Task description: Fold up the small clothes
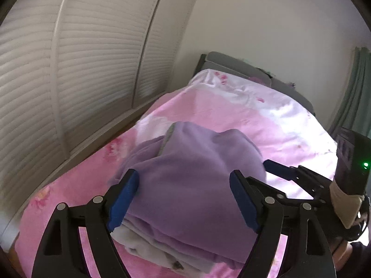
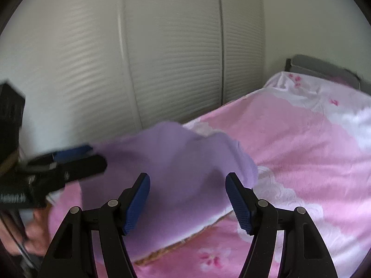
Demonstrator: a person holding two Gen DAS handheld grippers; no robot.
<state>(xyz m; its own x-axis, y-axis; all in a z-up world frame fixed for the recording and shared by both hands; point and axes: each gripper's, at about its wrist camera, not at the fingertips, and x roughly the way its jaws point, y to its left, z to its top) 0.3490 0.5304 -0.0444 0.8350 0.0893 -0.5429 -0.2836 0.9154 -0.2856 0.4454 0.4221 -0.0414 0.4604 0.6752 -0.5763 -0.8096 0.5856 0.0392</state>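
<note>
On the pink bedspread (image 1: 208, 113), the purple garment (image 1: 192, 169) lies bunched.

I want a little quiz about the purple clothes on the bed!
1. True or false: the left gripper is open.
2. What colour is the garment between the grippers? A) green B) purple C) black
3. Fill in: the garment lies on a ____ floral bedsheet.

Key: 1 true; 2 B; 3 pink. Bonus hint: the right gripper is open as well.
</note>
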